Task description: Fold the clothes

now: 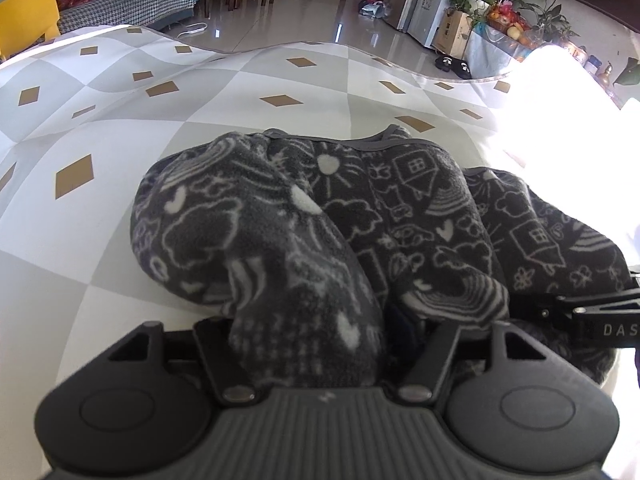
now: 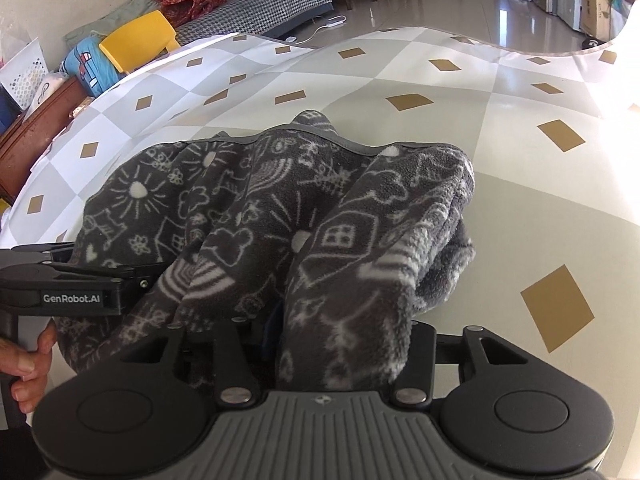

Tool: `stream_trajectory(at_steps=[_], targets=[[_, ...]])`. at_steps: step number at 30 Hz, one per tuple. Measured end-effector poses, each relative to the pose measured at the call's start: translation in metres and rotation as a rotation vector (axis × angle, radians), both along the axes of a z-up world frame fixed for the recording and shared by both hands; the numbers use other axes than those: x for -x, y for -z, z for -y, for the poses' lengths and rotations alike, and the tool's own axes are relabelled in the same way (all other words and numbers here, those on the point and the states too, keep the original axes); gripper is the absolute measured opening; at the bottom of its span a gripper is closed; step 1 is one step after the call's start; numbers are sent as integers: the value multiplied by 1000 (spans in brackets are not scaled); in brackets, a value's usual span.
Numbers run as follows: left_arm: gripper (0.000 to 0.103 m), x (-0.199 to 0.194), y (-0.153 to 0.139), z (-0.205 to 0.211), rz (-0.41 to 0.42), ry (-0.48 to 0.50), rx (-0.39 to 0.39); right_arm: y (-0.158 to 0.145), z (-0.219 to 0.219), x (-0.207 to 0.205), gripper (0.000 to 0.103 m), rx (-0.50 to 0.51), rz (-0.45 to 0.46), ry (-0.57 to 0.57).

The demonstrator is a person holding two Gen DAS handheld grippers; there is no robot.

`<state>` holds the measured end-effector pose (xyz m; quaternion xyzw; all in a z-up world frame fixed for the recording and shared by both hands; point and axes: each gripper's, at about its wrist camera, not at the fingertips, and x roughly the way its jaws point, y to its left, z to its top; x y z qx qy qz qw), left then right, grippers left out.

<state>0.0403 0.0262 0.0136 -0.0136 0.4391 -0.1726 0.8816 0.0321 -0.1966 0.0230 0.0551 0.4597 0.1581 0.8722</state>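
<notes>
While both units sit low over the table (image 1: 100, 240), I have the grey fleece garment (image 1: 400, 208) bunched between them. Left gripper (image 1: 320, 344): a fold of fleece runs down betw. my two fingers and covers the tips; linkage drawn in, so it reads as clamped on the cloth. Right gripper (image 2: 332, 344): same condition, a thick roll of fleece pinched betw. the fingers, tips hidden under fabric. Garment position: centre of the table, on the checked cloth w/ brown diamonds (image 2: 556, 308), humped up toward both cameras, far hem lying on the surface. Print: white line drawings of houses, suns, clouds, hearts.

Right unit is visible at the right edge of the left wrist view, just beside the fleece. Left unit is at the left edge of the right wrist view, body marked "GenRobot.AI". Hand (image 2: 28, 364) wraps its handle. Far right of the table is blown out by glare, so detail there is prob. unreadable.
</notes>
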Motion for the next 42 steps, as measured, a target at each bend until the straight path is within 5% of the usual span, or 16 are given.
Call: stream_trajectory(at_steps=[8,12,22,42], targets=[[33,2,-20,2,106,-27,-11,-31,-17,14,26,215,213,-29],[33,6,-28,12,166,-20,-92,-45,-23,19,26,249,280,-38],[33,20,-73,22,334,-44,-148,-80,-26,29,26,279,403,-12],[33,51,-103,8,344,-120,-111,-100,-35,46,26,274,452,-16]])
